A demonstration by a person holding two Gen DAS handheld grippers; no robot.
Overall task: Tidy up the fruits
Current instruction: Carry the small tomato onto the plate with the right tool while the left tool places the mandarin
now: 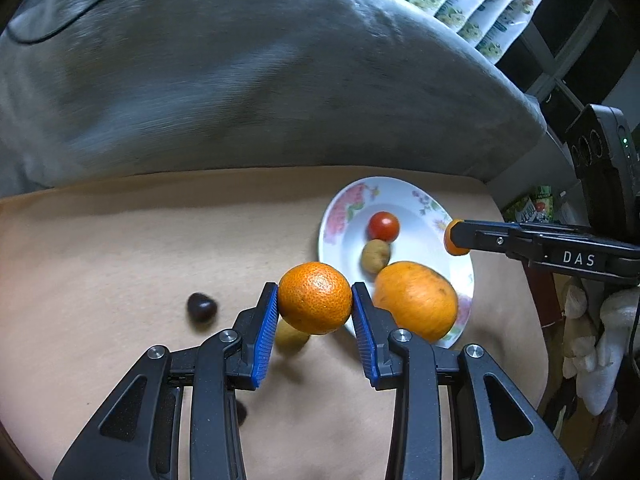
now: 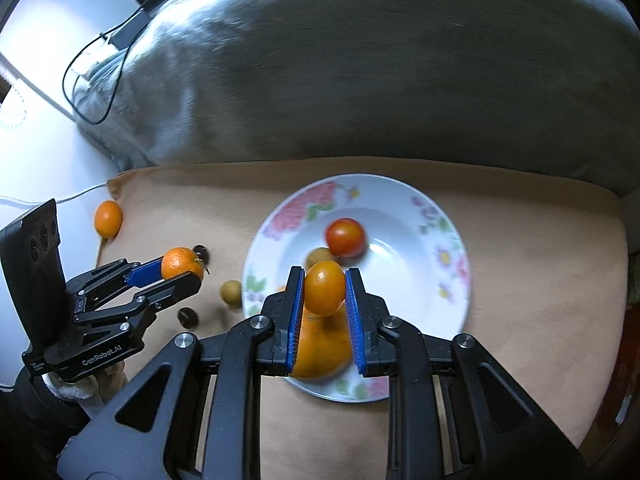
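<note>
**Over the plate: both hands carrying citrus**

Above the flowered plate [image 2: 424, 216], my right gripper [image 2: 323, 294] has its fingers [image 2: 296, 312] closed on a small oval orange fruit [image 2: 325, 288], kumquat-like, pinched across its narrow waist. Left gripper [image 1: 315, 300] sits just beside the plate's near-left rim, fingers [image 1: 267, 320] part-closed and pressing both sides of a mandarin [image 1: 315, 297], held at the widest girth.

Handling, my read: both fruits light, skins smooth to pebbly, slightly yielding. Mandarin peel is loose and soft, so squeeze gently; a hard pinch would bruise or split it. Small oval one is slick and could pop out endwise; the grip across the middle looks right.

Plate already holds a red tomato [image 2: 345, 237], a small tan round fruit [image 1: 375, 255] and a large orange [image 1: 416, 300]. Everything round, so it rolls; release low and into a gap, not onto the large orange.

Loose on the tan bed sheet [image 2: 540, 280]: two dark chestnut-like pieces [image 2: 188, 317], one tan fruit [image 2: 231, 291], one more small orange fruit [image 2: 108, 218] at the far-left edge. Grey blanket [image 2: 360, 60] behind. Plate looks ceramic, breakable, on a soft surface; may tip if loaded at the rim.
</note>
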